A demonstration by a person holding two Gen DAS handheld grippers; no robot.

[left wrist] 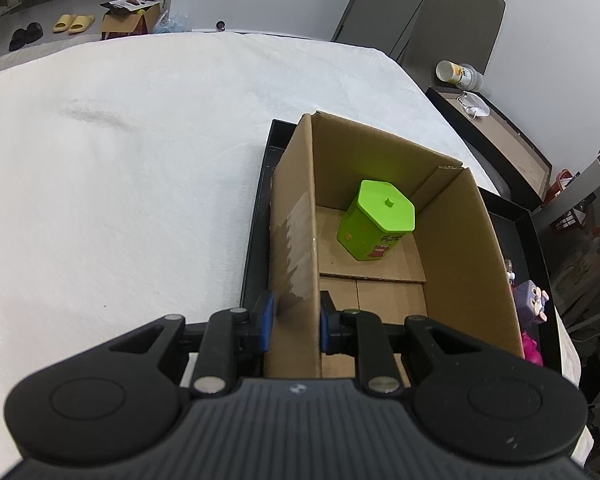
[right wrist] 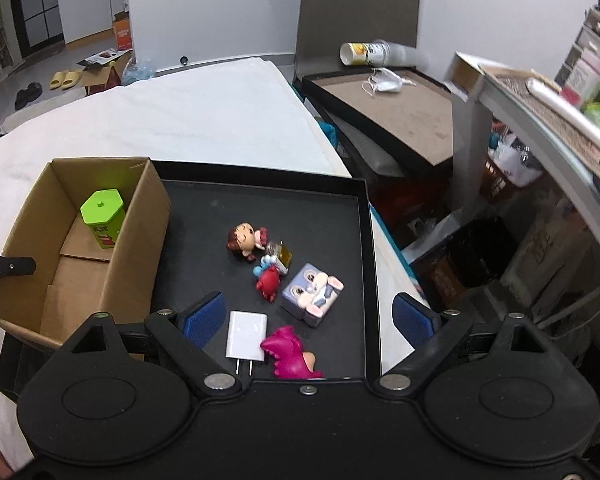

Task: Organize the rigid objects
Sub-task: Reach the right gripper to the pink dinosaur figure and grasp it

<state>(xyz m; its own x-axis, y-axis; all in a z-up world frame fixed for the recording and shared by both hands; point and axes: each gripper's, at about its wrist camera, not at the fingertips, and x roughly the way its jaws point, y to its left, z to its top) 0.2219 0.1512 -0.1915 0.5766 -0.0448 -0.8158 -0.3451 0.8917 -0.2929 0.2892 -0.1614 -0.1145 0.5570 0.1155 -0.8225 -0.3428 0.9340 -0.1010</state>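
A cardboard box (left wrist: 460, 240) (right wrist: 136, 240) stands in the left part of a black tray (right wrist: 364, 240). Inside it a green hexagonal tin (left wrist: 376, 220) (right wrist: 102, 216) stands upright. My left gripper (left wrist: 296, 320) is shut on the box's left wall, one blue pad on each side. My right gripper (right wrist: 308, 320) hangs open over the tray's near end, nothing between its pads. Below it lie a white charger plug (right wrist: 246, 338), a magenta dinosaur toy (right wrist: 290, 354), a purple bunny cube (right wrist: 312, 292), a red figure (right wrist: 268, 280) and a brown-haired doll (right wrist: 244, 240).
The tray rests on a white cloth-covered table (left wrist: 120, 160). Right of the table stand a black lid with a brown inside (right wrist: 400, 120), a tipped cup (right wrist: 364, 54) and a cluttered shelf (right wrist: 540, 120). Slippers and a box lie on the far floor.
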